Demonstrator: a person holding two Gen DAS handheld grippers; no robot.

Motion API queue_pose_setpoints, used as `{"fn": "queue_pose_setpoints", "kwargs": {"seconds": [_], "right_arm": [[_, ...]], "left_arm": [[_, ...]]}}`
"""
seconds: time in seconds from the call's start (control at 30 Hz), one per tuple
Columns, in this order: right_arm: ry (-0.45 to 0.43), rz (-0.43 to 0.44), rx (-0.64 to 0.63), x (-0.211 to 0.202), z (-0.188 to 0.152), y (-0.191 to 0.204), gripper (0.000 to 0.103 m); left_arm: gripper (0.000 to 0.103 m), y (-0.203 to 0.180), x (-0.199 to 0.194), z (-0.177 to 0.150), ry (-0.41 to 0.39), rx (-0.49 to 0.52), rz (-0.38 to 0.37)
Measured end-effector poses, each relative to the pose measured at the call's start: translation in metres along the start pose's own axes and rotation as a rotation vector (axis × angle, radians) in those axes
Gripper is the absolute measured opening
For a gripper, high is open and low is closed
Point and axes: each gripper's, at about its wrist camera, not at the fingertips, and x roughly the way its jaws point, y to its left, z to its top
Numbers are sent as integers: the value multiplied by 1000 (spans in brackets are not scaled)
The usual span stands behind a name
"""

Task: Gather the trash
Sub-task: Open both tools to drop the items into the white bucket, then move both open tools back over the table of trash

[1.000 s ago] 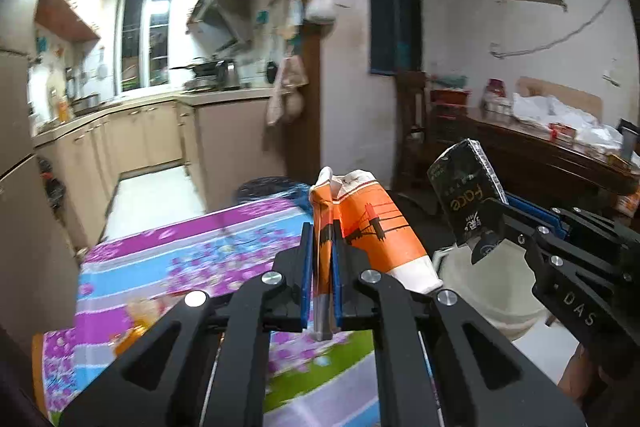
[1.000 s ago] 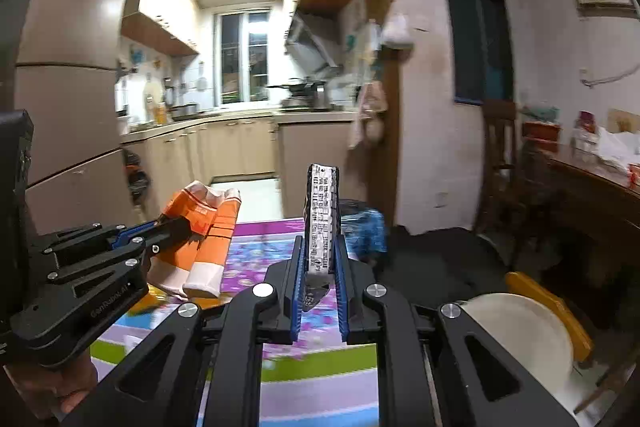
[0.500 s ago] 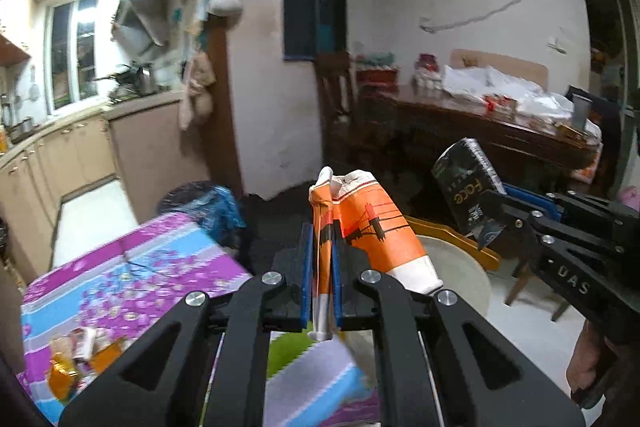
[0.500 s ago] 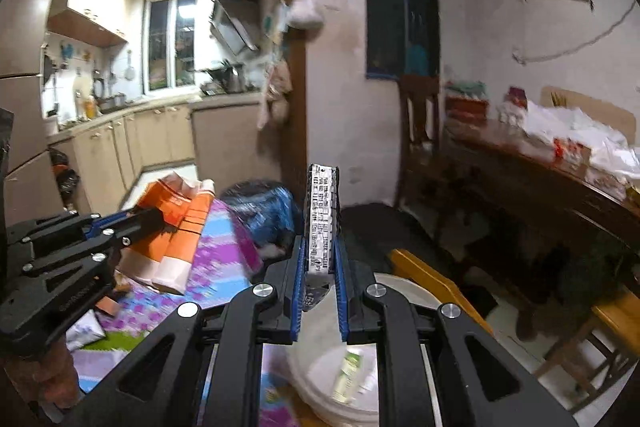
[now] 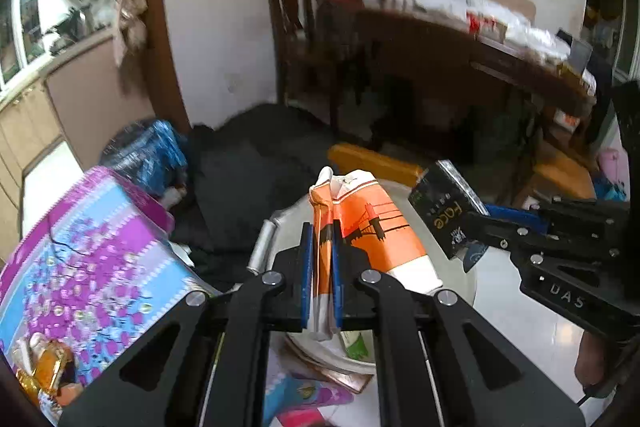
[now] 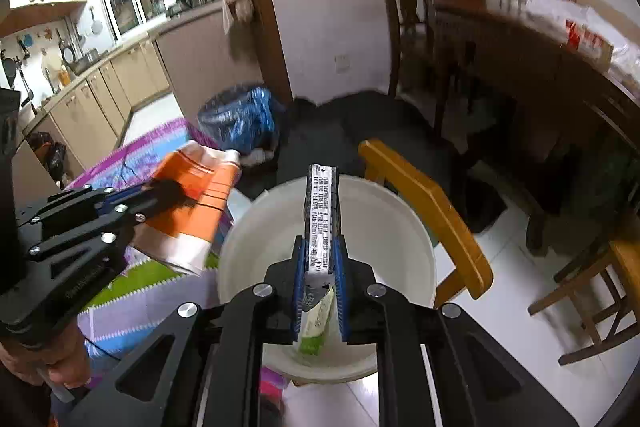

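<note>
A: What's closest in the left wrist view?

B: The left gripper, its blue pads clenched on an orange-and-white carton. The carton is crumpled flat at its top, with a white band along its lower edge, and it sits at centre frame above the rim of the white bucket.

A: And the other one?

B: In the right wrist view the right gripper is clamped on a slim black packet, seen edge-on, with white print running up its narrow side. From the left camera the same packet shows a dark face reading "Face", at centre right. It hangs directly over the mouth of the white bucket; a green-and-white wrapper lies inside.

A: Beyond that?

B: The floral tablecloth at lower left, a yellow wooden chair just behind the bucket, a blue bag-lined bin farther back, then the dark sideboard at upper right.

A: What changed over the last second?

B: Both views swung from the kitchen and the table to the bucket. A second ago the bucket was only at the right edge; now it fills the centre beneath both items. Both grips are unchanged.
</note>
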Motion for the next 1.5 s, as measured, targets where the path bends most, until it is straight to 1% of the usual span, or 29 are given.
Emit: {"fn": "queue_pose_setpoints", "kwargs": {"seconds": [0.1, 0.17, 0.2, 0.27, 0.3, 0.33, 0.43, 0.57, 0.7, 0.73, 0.8, 0.87, 0.93, 1.17, 1.27, 1.33, 1.4, 1.43, 1.47, 1.5], "right_arm": [[48, 2, 24, 23, -1, -10, 14], [69, -5, 26, 37, -4, -7, 14], [82, -11, 25, 46, -5, -12, 14], [96, -22, 22, 55, -16, -5, 14], [103, -26, 21, 62, -18, -8, 14], [106, -27, 22, 63, -28, -4, 14], [114, -30, 28, 68, -37, 0, 14], [111, -33, 27, 68, -37, 7, 15], [101, -34, 25, 67, -38, 4, 15], [100, -32, 27, 65, -38, 5, 15], [96, -34, 31, 65, -39, 4, 19], [90, -35, 37, 62, -38, 0, 25], [87, -34, 40, 61, -39, 0, 28], [74, -32, 40, 54, -38, 2, 28], [56, -34, 38, 48, -39, 4, 28], [26, -35, 26, 37, -40, 10, 28], [-24, -26, 4, 21, -42, 20, 28], [-67, -13, -15, 6, -44, 31, 29], [-95, -7, -28, -2, -46, 38, 31], [-146, 1, -54, -17, -51, 51, 36]], "left_arm": [[7, -6, 24, -2, 54, 11, -3], [7, -8, 40, -7, 86, 13, -3], [7, -9, 45, -9, 96, 15, -2], [7, -11, 54, -15, 116, 20, 1], [7, -11, 57, -17, 123, 22, 1], [7, -11, 61, -19, 131, 22, 2], [7, -12, 68, -20, 141, 18, 9], [7, -11, 70, -18, 143, 11, 18], [9, -12, 71, -17, 145, 8, 23], [12, -12, 72, -17, 148, 8, 23], [37, -13, 72, -17, 148, 5, 27], [44, -13, 71, -18, 142, 4, 26], [45, -11, 70, -18, 137, 0, 28], [45, -10, 68, -17, 130, -4, 29], [45, -7, 65, -19, 125, -5, 28], [45, -7, 58, -21, 115, -2, 34], [45, -4, 48, -25, 99, -2, 38], [45, -2, 40, -27, 88, -3, 38], [45, 1, 29, -31, 68, -1, 38], [45, 4, 18, -35, 49, 4, 40]]}}
